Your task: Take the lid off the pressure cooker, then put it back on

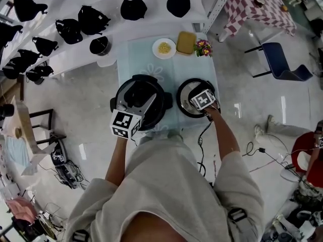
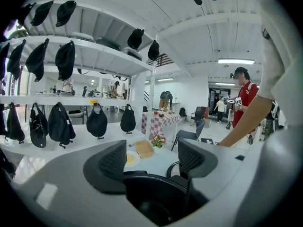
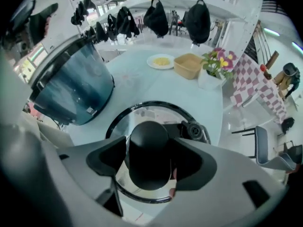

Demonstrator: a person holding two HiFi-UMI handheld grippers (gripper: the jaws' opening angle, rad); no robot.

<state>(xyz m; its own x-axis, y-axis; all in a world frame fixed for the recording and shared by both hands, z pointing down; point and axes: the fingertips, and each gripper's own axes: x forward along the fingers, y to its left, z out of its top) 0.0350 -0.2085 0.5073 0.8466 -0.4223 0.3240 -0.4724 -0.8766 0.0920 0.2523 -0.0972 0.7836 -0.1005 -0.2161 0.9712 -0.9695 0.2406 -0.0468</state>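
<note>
The lid [image 1: 185, 92] lay on the tabletop [image 1: 151, 59] beside the open pressure cooker [image 1: 137, 92]. The right tongs [image 3: 150, 161] stood spread round its knob [image 3: 148, 141], and the left tongs [image 2: 151, 159] were spread, gripping nothing. Refitting remained.

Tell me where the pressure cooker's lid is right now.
In the head view the lid lies flat on the table, right of the open cooker, under the right claw, whose open jaws flank its knob.
</note>
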